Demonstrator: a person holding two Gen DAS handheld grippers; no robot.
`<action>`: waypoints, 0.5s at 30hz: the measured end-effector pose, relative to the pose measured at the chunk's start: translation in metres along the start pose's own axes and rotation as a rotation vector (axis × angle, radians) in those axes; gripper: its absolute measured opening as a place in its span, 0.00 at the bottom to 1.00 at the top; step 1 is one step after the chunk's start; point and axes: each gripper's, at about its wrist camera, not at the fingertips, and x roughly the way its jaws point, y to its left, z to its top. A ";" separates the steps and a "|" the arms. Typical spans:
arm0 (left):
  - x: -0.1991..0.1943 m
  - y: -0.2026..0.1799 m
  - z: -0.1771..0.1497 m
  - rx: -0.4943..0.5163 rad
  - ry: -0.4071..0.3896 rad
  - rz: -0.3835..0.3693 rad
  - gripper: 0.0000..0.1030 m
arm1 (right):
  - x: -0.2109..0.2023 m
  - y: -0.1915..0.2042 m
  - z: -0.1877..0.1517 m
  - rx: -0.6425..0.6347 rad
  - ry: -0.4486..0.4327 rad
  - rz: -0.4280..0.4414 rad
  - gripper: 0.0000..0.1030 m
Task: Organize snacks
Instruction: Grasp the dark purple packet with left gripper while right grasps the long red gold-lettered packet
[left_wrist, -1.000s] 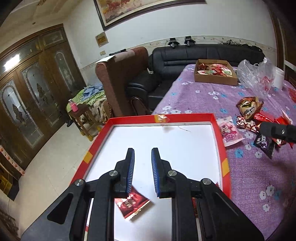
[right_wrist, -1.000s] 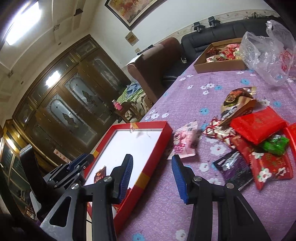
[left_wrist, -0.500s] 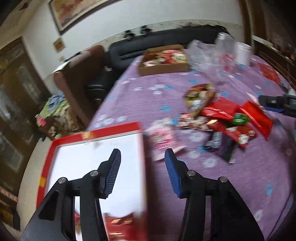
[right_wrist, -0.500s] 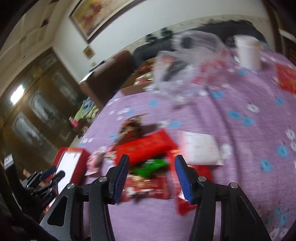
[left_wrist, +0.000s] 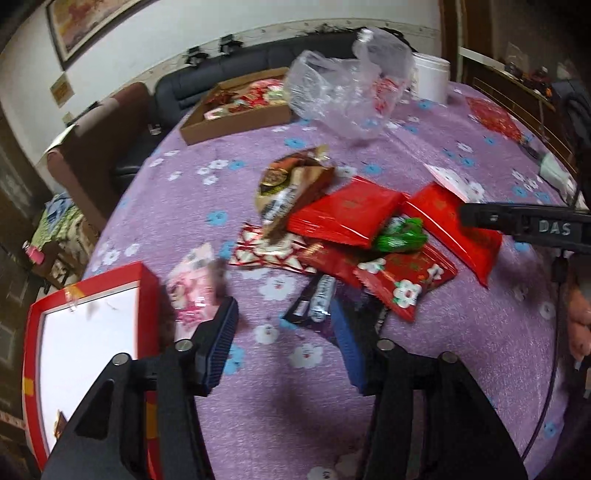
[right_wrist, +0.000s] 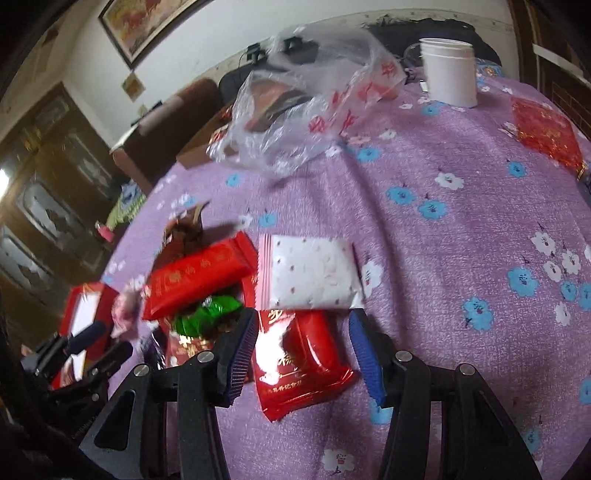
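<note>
A heap of snack packets lies on the purple flowered cloth: two red packets (left_wrist: 347, 214) (left_wrist: 443, 218), a green one (left_wrist: 400, 236), a brown bag (left_wrist: 291, 184), a pink one (left_wrist: 192, 291). My left gripper (left_wrist: 282, 321) hangs low in front of the heap, its jaws opening. A dark purple packet (left_wrist: 317, 299) lies flat just past its tips, unheld. My right gripper (right_wrist: 303, 321) stands open over a red packet (right_wrist: 299, 354), which lies on the cloth between the fingers. A white packet (right_wrist: 310, 273) lies just beyond. The red tray (left_wrist: 140, 280) with a white floor sits at the left.
A cardboard box (left_wrist: 236, 118) of snacks, a clear plastic bag (left_wrist: 343, 88) and a white tub (left_wrist: 430, 77) stand at the far side of the table. Another red packet (right_wrist: 543, 133) lies far right. A small packet (left_wrist: 61, 424) lies in the tray. A person's hand (left_wrist: 580, 317) shows at the right edge.
Both grippers swung right, from the red tray to the snack heap. The left jaws went from nearly shut to wide apart. The right gripper now straddles a red packet.
</note>
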 end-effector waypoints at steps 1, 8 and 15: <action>0.002 -0.002 0.000 0.012 0.001 -0.003 0.58 | 0.003 0.004 -0.001 -0.019 0.006 -0.017 0.53; 0.007 -0.003 0.002 0.027 -0.016 0.032 0.61 | 0.015 0.021 -0.008 -0.115 0.028 -0.085 0.62; 0.027 -0.010 0.004 0.047 0.038 -0.033 0.72 | 0.025 0.042 -0.018 -0.252 -0.011 -0.214 0.60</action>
